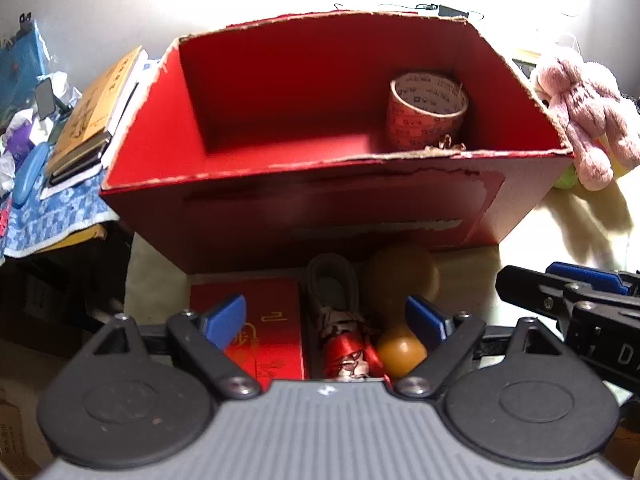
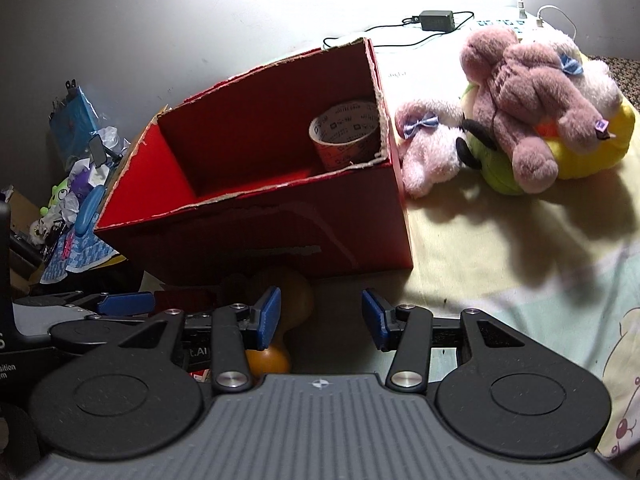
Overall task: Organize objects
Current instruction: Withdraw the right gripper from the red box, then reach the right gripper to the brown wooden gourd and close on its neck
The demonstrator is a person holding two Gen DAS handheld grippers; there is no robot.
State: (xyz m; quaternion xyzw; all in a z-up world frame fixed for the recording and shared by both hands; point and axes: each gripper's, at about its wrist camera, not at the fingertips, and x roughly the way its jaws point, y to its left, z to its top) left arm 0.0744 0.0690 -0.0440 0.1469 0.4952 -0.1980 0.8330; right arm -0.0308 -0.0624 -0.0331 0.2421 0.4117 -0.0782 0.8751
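A red cardboard box (image 1: 168,128) stands open ahead, also in the right wrist view (image 2: 256,236). A roll of printed tape (image 1: 426,114) stands in its right corner (image 2: 346,136). My left gripper (image 1: 325,318) is open above a small red figurine (image 1: 350,354), an orange gourd-shaped toy (image 1: 400,350) and a flat red packet (image 1: 276,320) lying in front of the box. My right gripper (image 2: 320,322) is open and empty just right of the gourd toy (image 2: 270,358). It appears at the right edge of the left wrist view (image 1: 568,292).
A pile of plush toys (image 2: 528,116) lies right of the box on a pale yellow sheet (image 2: 500,240); the pink one shows in the left wrist view (image 1: 580,112). Books (image 1: 92,112) and clutter sit left of the box. A charger and cables (image 2: 436,20) lie behind.
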